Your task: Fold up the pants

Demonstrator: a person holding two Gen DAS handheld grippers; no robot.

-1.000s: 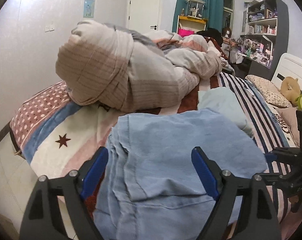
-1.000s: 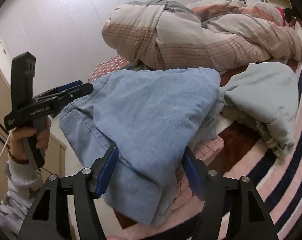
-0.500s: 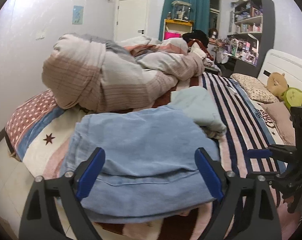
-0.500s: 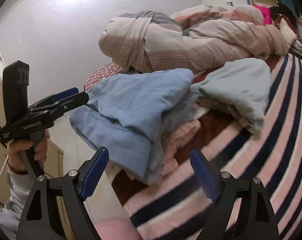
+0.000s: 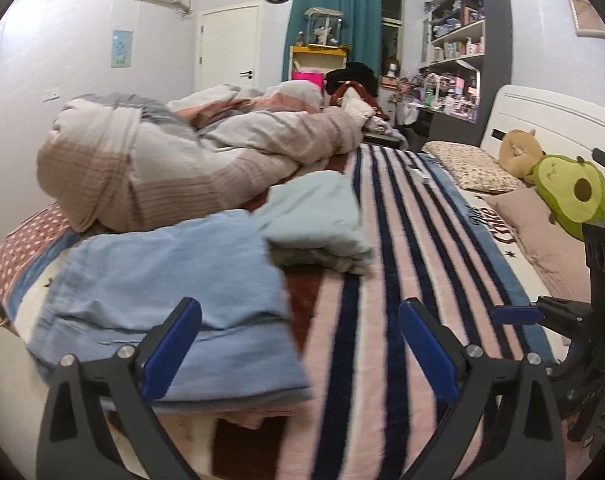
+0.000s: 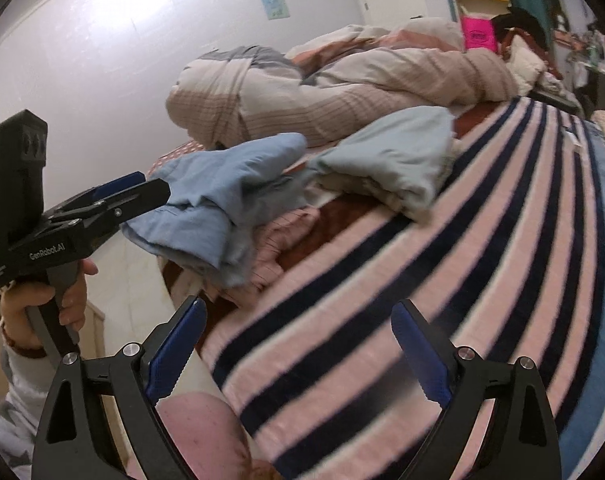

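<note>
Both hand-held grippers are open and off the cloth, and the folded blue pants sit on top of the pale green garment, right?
Not quite. The blue pants lie beside the pale green garment, not on it, as the left wrist view shows. Both the left hand-held gripper and right hand-held gripper are open, holding nothing.

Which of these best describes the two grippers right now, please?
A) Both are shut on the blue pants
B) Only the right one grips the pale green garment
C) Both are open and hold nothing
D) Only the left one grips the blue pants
C: the left gripper and the right gripper both show spread jaws with nothing between them, while the folded blue pants lie on the striped blanket, apart from both.
</note>
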